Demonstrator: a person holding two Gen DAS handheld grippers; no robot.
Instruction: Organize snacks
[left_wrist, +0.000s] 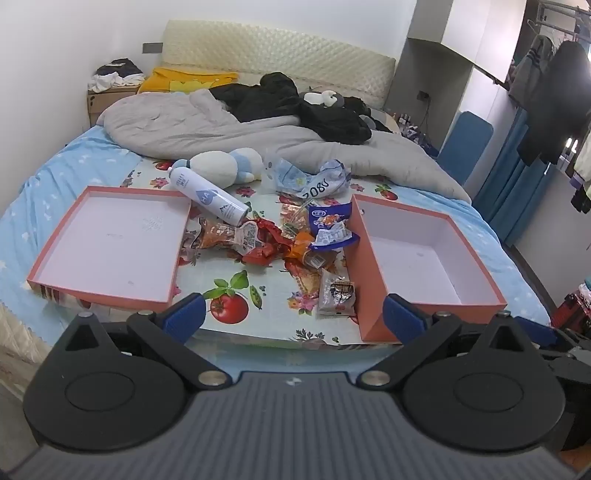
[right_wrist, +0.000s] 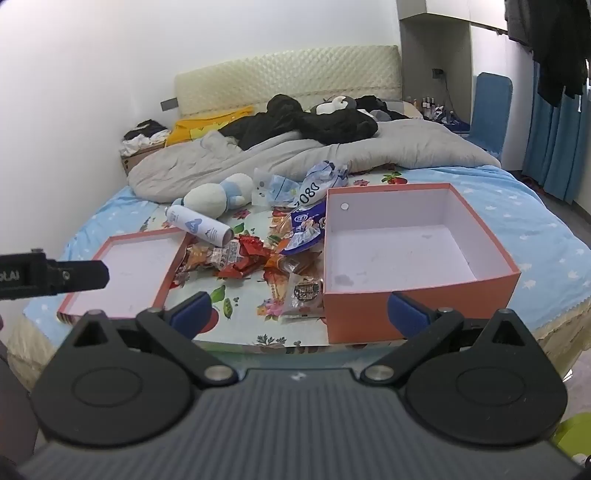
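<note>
Task barely begun (my read): box (right_wrist: 417, 258) and lid (left_wrist: 107, 243) both empty, nothing sorted.

Snacks (left_wrist: 291, 243) heaped on bed between them, at 12 o'clock from left tongs (left_wrist: 291, 317); crinkly foil and clear film packets, red, orange, blue.

Box rigid card, coral outside, white inside, deep; lid shallow.

Smooth white can (left_wrist: 207, 195) lies at 11 o'clock of heap.

Left tongs and right tongs (right_wrist: 299, 314) spread wide, gripping nothing.
</note>
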